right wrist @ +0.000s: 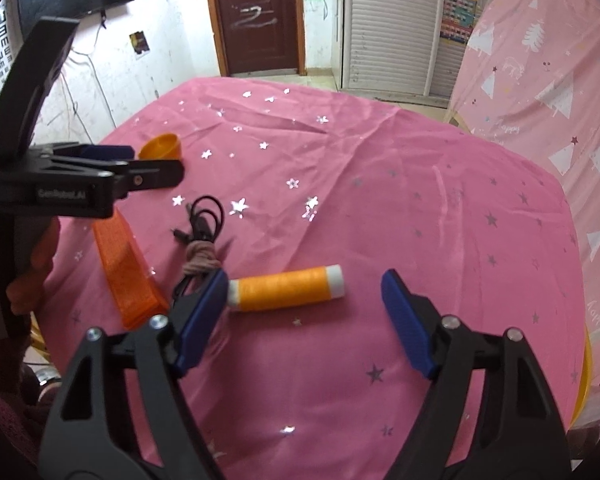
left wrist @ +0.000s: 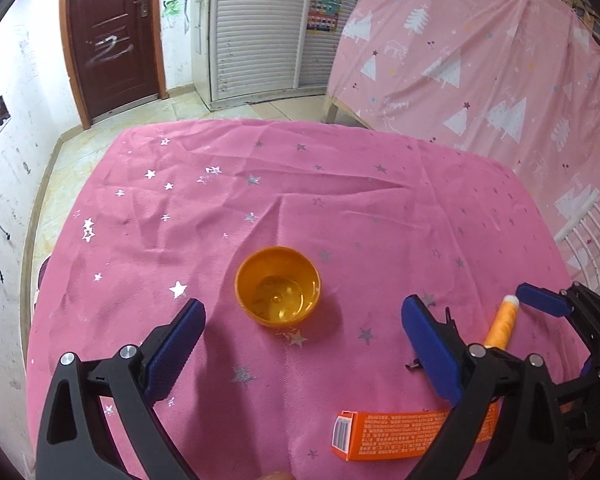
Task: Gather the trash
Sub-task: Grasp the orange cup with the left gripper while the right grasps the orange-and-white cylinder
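Orange thread spool [right wrist: 287, 289] between open right hand-held gripper [right wrist: 302, 288] fingers, untouched

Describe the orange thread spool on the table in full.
The thread spool is a cylinder wound with bright orange thread, with white ends showing at both tips. It lies on its side on the pink star-printed tablecloth, between the open jaws of the right gripper. Its left end sits close to the left pad; contact cannot be told.

— What is hanging on the right?
— A pink curtain [left wrist: 480, 60] with white trees is hanging there.
— And at the back?
— A brown door [right wrist: 256, 16] is standing shut, and a white slatted cupboard [left wrist: 260, 28] is standing beside it.
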Tool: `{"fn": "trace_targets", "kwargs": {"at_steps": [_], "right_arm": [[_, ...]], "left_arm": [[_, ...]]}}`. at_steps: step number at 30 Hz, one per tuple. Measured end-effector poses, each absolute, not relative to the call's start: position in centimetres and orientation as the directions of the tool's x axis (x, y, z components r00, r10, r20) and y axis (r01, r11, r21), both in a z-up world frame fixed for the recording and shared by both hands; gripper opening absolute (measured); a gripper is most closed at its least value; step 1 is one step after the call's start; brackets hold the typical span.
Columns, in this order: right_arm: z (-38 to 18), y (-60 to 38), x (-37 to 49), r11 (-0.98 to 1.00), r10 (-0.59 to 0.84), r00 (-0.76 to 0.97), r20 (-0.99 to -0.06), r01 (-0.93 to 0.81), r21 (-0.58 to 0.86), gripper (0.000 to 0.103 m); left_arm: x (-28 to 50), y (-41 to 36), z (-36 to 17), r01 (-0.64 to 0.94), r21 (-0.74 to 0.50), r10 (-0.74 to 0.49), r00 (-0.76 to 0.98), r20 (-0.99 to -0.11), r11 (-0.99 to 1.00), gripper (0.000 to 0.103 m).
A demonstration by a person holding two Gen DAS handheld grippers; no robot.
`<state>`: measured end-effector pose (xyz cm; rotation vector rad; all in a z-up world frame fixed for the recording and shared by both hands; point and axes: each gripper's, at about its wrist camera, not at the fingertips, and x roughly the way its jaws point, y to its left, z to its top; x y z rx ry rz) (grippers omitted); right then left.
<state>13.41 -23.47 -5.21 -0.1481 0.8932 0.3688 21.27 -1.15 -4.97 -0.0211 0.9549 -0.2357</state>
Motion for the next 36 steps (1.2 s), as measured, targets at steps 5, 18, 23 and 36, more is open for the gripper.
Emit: {"fn": "trace_targets", "kwargs": {"at_steps": [5,18,23,36], "right_arm": [[-5.3,-23.3,14.0,0.919,0.253,0.559,-0.790,-0.393,0.015,0.059],[-5.0,-24.4,14.4,0.923,0.289,0.566,-0.772,-0.378,0.068,0.056],[-4.7,-24.7,14.3,0.931,0.277,0.587,-0.761,-0.358,0.062,0.056],[-3.1,-28.3,13.7,0.955,0.257,0.652,-0.713,-0.282,0.087,0.056]], "left_arm": [[22.1,-1.3,-5.6,0.207,-0.137,-0.229,0.531,-0.816,0.969,0.092],[22.6,-0.9,-5.3,0.192,-0.094,-0.189,0.569,-0.800,0.977,0.052],[22.3,-0.1,-5.2,0.180,-0.072,-0.165,0.577,-0.800,0.981,0.035],[20.7,-2.1,-2.4,0.215,-0.065,-0.186,0.609,-0.771,0.974,0.035]]}}
